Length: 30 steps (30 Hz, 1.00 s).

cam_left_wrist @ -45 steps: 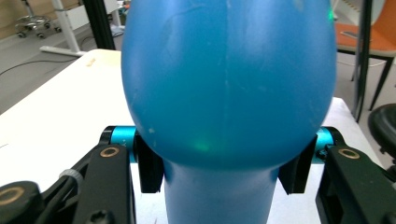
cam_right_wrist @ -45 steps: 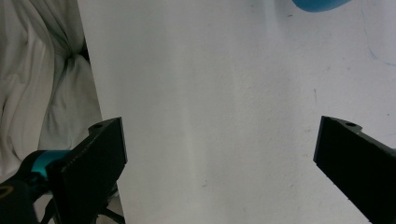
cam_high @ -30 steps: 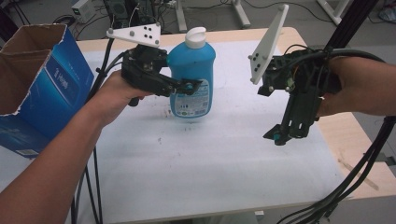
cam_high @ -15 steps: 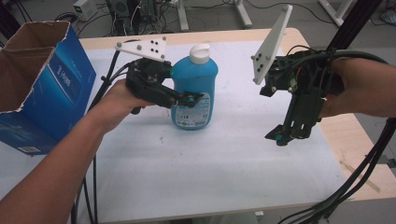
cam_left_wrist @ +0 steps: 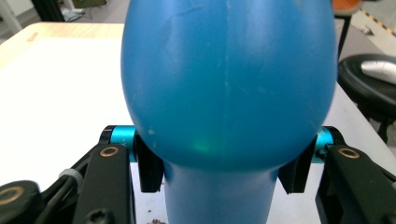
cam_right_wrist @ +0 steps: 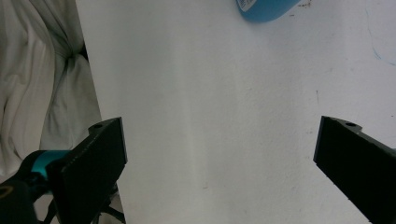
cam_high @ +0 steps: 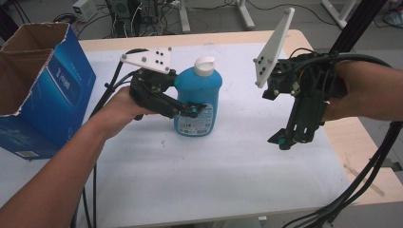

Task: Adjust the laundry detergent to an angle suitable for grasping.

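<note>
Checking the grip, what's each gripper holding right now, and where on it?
Left gripper clamps the blue bottle across its lower body. Right gripper holds nothing.

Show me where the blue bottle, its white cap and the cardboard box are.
blue bottle (cam_high: 202, 88), high view, upper body
white cap (cam_high: 205, 66), high view, top
cardboard box (cam_high: 59, 92), high view, blue side wall

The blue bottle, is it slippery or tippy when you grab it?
Probably a bit slippery: the blue bottle looks smooth and glossy where the left gripper clamps its narrower waist. Its rounded shoulders may help stop it sliding down. It looks tall with a narrow base, so a push near the white cap might tip it.
</note>
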Motion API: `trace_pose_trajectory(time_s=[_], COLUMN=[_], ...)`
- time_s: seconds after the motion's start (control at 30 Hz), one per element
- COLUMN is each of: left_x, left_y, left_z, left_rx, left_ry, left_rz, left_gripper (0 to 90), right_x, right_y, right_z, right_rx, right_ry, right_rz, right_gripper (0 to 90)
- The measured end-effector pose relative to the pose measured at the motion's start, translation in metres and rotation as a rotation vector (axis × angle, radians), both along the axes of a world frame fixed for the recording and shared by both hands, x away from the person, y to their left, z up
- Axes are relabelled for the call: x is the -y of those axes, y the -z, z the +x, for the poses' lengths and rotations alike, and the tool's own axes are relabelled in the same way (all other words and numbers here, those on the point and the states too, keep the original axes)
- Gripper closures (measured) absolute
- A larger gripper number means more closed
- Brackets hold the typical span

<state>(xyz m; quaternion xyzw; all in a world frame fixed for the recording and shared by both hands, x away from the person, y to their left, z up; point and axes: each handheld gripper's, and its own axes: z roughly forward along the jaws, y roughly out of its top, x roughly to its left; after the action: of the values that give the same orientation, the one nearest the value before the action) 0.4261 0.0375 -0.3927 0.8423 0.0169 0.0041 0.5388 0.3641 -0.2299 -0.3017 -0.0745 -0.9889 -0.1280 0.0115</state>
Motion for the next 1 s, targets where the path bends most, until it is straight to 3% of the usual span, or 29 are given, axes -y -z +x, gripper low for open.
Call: trace_pose_trajectory(time_s=[0.2,0.63,0.73,1.0], left_x=[-0.0028,-0.0075,-0.0080,-0.0098], left_y=[0.0012,0.0040,0.0056,0.0034], left_z=[-0.0007,-0.0015,-0.0008,-0.0018], left_rx=[0.005,-0.038,-0.078,-0.095], left_ry=[0.006,-0.002,-0.018,-0.048], left_rz=[-0.001,-0.005,-0.005,-0.007], left_gripper=[44.2,42.1,38.2,30.9], right_x=[-0.0026,-0.0046,-0.0047,-0.0038], right_y=[0.0004,0.0004,0.0001,0.0003], right_z=[0.0000,-0.0009,-0.0012,-0.0001], right_rx=[0.001,0.002,0.001,0.006], right_ry=[-0.008,-0.009,-0.008,-0.015], right_rz=[0.000,-0.001,-0.001,0.001], right_gripper=[2.0,2.0,2.0,2.0])
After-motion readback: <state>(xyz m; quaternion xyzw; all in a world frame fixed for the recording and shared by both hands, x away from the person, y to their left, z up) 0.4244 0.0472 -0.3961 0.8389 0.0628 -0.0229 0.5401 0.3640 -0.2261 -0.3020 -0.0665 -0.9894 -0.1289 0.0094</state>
